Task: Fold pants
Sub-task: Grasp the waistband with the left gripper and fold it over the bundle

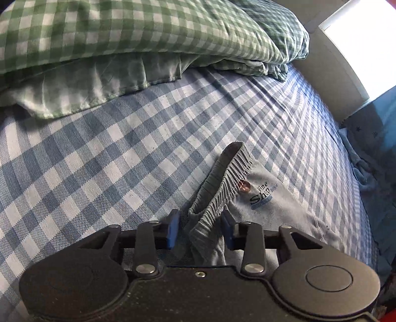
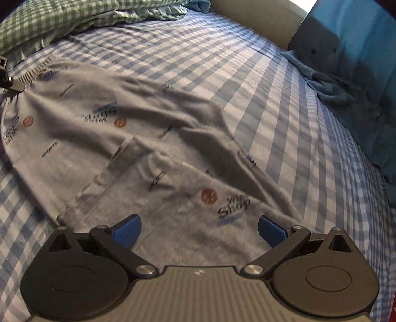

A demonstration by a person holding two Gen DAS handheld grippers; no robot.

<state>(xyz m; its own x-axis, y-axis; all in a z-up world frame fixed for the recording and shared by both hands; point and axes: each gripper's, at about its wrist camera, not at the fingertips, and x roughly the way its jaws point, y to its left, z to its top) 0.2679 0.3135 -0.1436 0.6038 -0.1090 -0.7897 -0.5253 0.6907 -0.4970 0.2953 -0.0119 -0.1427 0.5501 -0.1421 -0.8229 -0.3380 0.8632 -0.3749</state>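
Grey printed pants [image 2: 138, 138] lie spread on the blue checked bed sheet [image 2: 259, 81], waistband toward the far left. In the left wrist view the gathered elastic waistband [image 1: 222, 188] lies between the blue pads of my left gripper [image 1: 201, 229], whose jaws stand partly open around it without pinching. My right gripper [image 2: 199, 230] is wide open just above the leg end of the pants, with cloth lying between and below its blue pads [image 2: 126, 231]. A bit of the left gripper [image 2: 10, 83] shows at the waistband in the right wrist view.
A green checked pillow and duvet [image 1: 123, 37] lie at the head of the bed. A blue pillow [image 2: 351, 62] and blue cloth [image 2: 331, 91] sit along the right side by a beige bed frame [image 2: 259, 19].
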